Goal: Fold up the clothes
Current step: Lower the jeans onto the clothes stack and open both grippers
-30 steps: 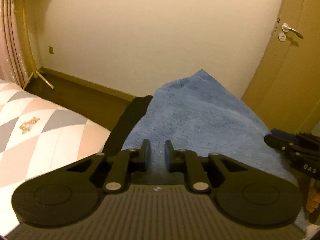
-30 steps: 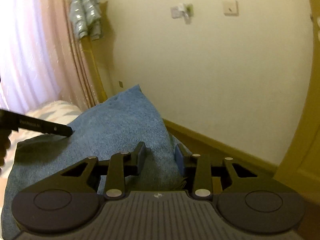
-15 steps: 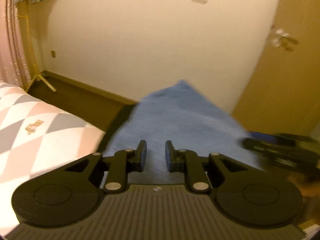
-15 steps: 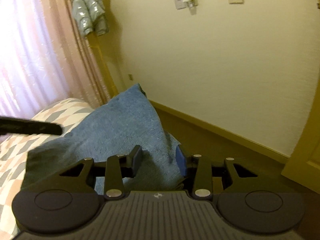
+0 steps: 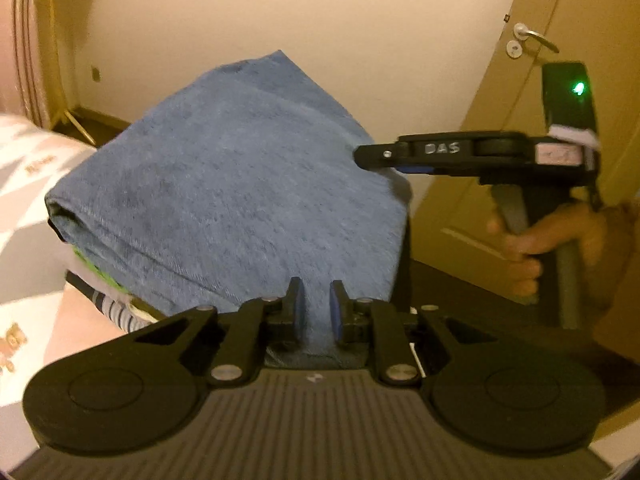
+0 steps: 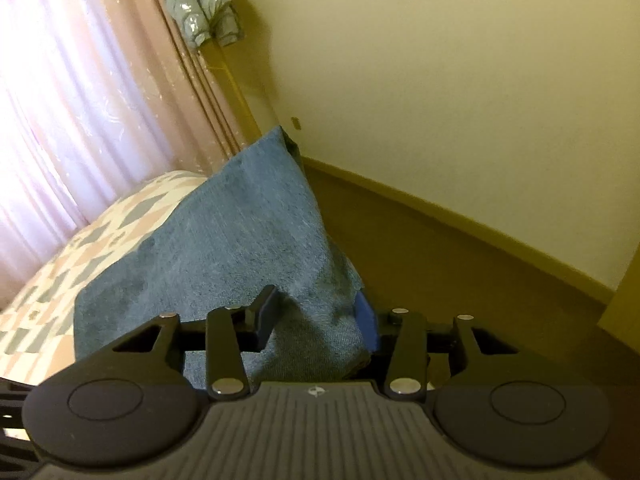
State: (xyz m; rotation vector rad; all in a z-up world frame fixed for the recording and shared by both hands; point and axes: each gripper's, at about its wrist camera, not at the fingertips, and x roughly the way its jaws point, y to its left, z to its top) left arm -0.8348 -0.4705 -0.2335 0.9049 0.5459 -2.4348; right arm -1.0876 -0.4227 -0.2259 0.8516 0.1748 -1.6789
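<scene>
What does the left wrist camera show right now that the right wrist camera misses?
Only the left wrist view shows the right hand-held gripper from the side, the hand holding its handle, the door, and striped clothes under the blue garment.

Only the right wrist view shows the curtain and a hanging jacket.

Both show the blue garment, the patterned bedcover and the wall.

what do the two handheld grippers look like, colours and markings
Both are matte black, with two round discs, pivoting link arms with silver rivets, a ribbed grey body and blue-padded fingers. Seen side-on, the right gripper carries "DAS" lettering, a grey handle, and a black module with a green light.
</scene>
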